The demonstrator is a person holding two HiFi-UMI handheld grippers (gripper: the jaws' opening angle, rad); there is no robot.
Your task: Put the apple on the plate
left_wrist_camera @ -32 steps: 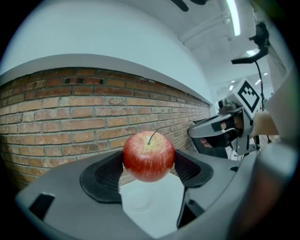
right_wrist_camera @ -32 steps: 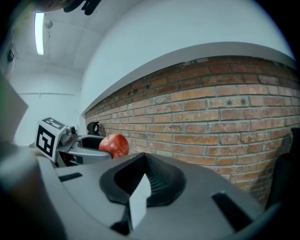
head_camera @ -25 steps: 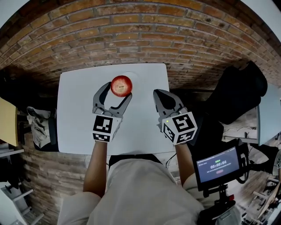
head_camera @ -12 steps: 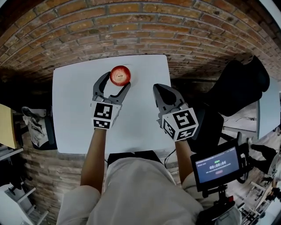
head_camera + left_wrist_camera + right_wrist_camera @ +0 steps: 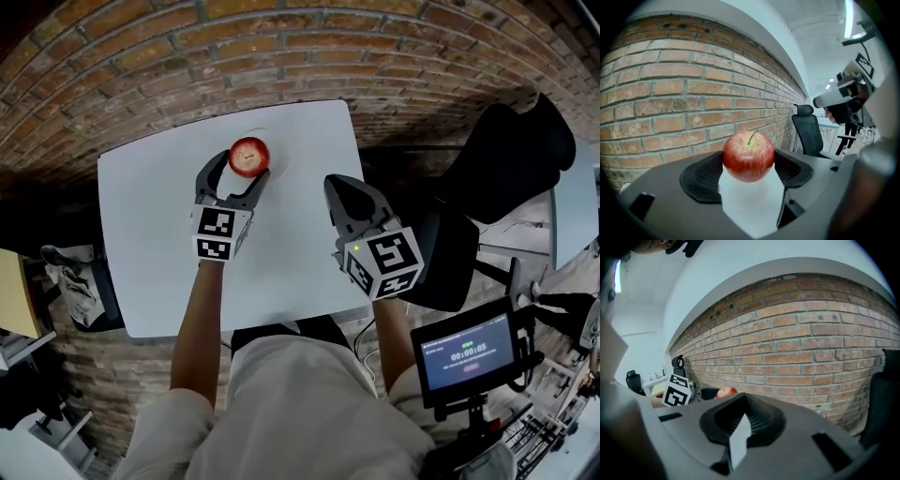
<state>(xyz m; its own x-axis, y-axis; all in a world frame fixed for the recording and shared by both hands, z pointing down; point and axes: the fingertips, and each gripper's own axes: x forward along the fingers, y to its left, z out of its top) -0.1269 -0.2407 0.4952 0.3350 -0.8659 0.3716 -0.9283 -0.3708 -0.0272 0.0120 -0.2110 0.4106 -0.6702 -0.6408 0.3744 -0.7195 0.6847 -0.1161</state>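
1. Right gripper: lower right of centre in the head view, over the right edge of the table. Jaws closed, with only a thin sliver between them in its own view; nothing held. Well apart from the apple, which shows small at the left of that view.
2. Left gripper: left of centre, pointing toward the top of the frame. Jaws clamped on the apple, one pad against each side, with the grip out at the tips.
3. Apple: sits centre frame in the left gripper view, stem up and upright. It is round, so there is no long axis to align.
4. Plate: white on a white table, hard to read. A pale round shape lies directly beneath the apple between the jaws, taken to be the plate. Cannot tell whether the apple touches it or hangs just above.
5. Judgement: the left gripper does the placing. The move turns on the apple being straight above the plate, so lower it and then open the jaws.
6. Brick wall: behind the table, top of the frame.
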